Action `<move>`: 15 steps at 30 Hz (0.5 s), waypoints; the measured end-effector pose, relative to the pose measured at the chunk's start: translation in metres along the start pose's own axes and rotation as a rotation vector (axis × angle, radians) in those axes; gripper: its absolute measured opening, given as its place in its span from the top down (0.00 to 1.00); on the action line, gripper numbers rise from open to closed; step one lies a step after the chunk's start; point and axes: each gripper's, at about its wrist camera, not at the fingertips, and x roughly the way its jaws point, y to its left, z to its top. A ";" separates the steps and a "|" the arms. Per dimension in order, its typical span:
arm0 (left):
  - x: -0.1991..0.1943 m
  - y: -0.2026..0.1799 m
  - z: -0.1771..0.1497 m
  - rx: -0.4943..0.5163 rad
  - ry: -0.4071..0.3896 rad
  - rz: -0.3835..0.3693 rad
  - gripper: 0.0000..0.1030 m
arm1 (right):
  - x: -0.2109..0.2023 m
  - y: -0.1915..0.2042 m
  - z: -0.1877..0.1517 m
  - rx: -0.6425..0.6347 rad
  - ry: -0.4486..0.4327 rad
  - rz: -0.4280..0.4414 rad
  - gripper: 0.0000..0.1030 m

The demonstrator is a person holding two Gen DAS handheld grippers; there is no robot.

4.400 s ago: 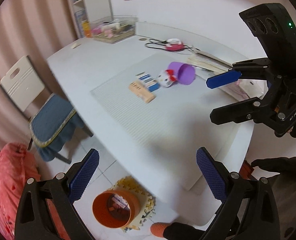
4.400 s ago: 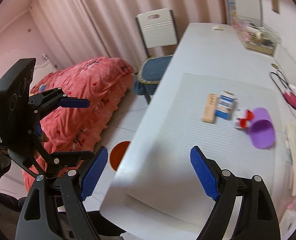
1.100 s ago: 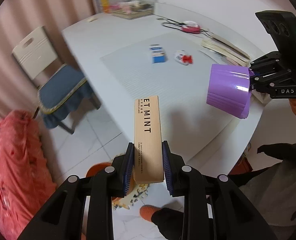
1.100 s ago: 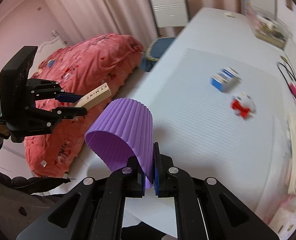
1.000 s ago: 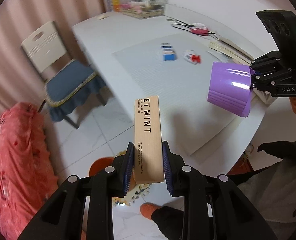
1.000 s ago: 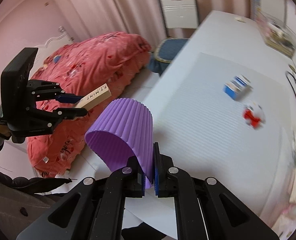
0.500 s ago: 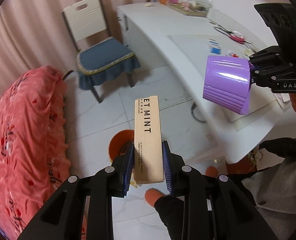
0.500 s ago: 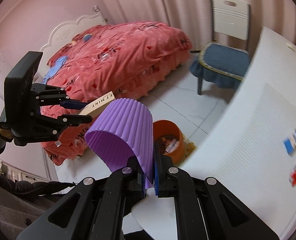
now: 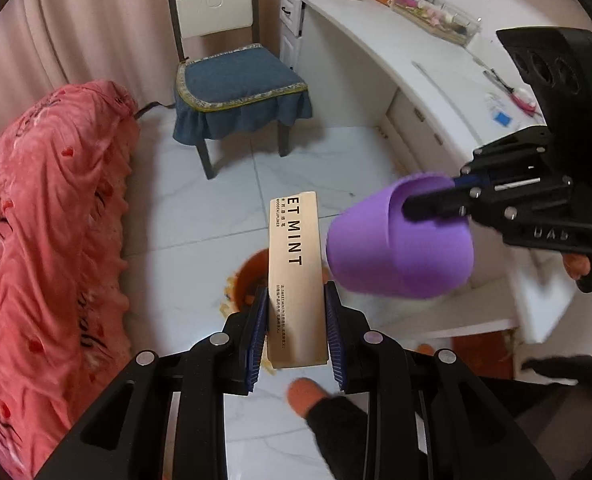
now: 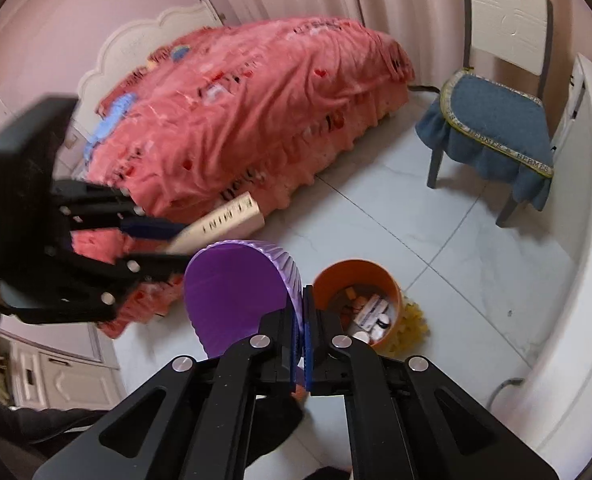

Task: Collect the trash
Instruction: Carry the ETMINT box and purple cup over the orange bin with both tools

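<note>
My left gripper (image 9: pixel 296 312) is shut on a tan cardboard box (image 9: pixel 294 272) printed "ET MINT" and holds it above the floor. The orange bin (image 9: pixel 251 276) shows partly behind the box. My right gripper (image 10: pixel 304 316) is shut on the wall of a purple ribbed cup (image 10: pixel 235 296), held just left of and above the orange bin (image 10: pixel 356 304), which has several pieces of trash in it. The cup (image 9: pixel 400 240) also shows in the left wrist view, to the right of the box. The box (image 10: pixel 219 228) shows in the right wrist view, left of the cup.
A red bedspread (image 9: pixel 43 216) fills the left. A chair with a blue cushion (image 9: pixel 235 84) stands ahead. The white desk (image 9: pixel 436 76) curves along the right, with small items on it. The person's orange slipper (image 9: pixel 304 396) is on the white tiles near the bin.
Both grippers have swung away from the desk and lowered toward the floor. The bin now lies right under the box and beside the cup. Both grips are unchanged.
</note>
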 end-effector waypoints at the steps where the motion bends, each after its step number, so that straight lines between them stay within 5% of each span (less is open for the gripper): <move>1: 0.006 0.006 0.001 -0.001 0.008 -0.009 0.72 | 0.007 -0.001 0.002 -0.003 0.007 -0.005 0.97; 15: 0.079 0.046 -0.003 0.031 0.103 -0.041 0.72 | 0.102 -0.042 0.012 0.053 0.102 -0.018 0.97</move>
